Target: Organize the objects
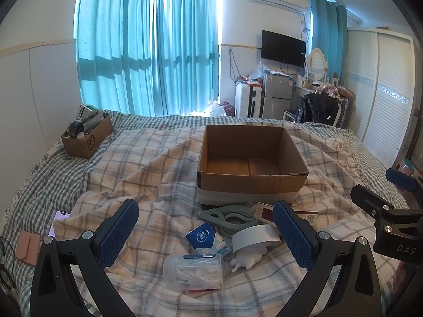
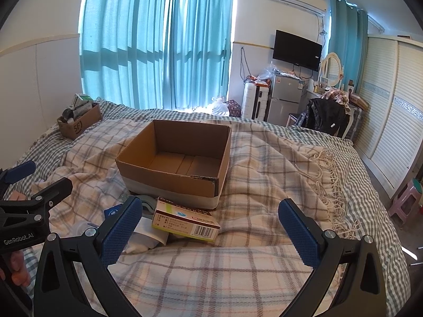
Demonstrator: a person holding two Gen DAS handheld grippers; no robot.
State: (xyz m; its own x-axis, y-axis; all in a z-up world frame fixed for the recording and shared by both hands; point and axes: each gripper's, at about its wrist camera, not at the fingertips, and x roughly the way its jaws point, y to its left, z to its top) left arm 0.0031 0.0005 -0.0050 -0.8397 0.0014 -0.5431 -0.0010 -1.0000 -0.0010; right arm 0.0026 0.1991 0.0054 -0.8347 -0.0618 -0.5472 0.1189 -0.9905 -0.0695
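An empty cardboard box [image 1: 251,182] stands on the plaid blanket; it also shows in the right wrist view [image 2: 169,179]. In front of it lies a pile: a grey-green clamp [image 1: 227,215], a blue packet [image 1: 201,236], a white tape roll [image 1: 255,237], a white figurine [image 1: 247,260], a clear jar of cotton swabs [image 1: 194,270] and a medicine carton [image 2: 185,223]. My left gripper [image 1: 206,233] is open above the pile. My right gripper [image 2: 210,228] is open just right of the carton, holding nothing.
A smaller cardboard box [image 1: 87,138] full of items sits at the bed's far left. A phone [image 1: 56,223] and a pink wallet [image 1: 27,247] lie at the left edge. A fringed blanket edge [image 2: 330,179], wardrobe and pink stool [image 2: 404,203] are to the right.
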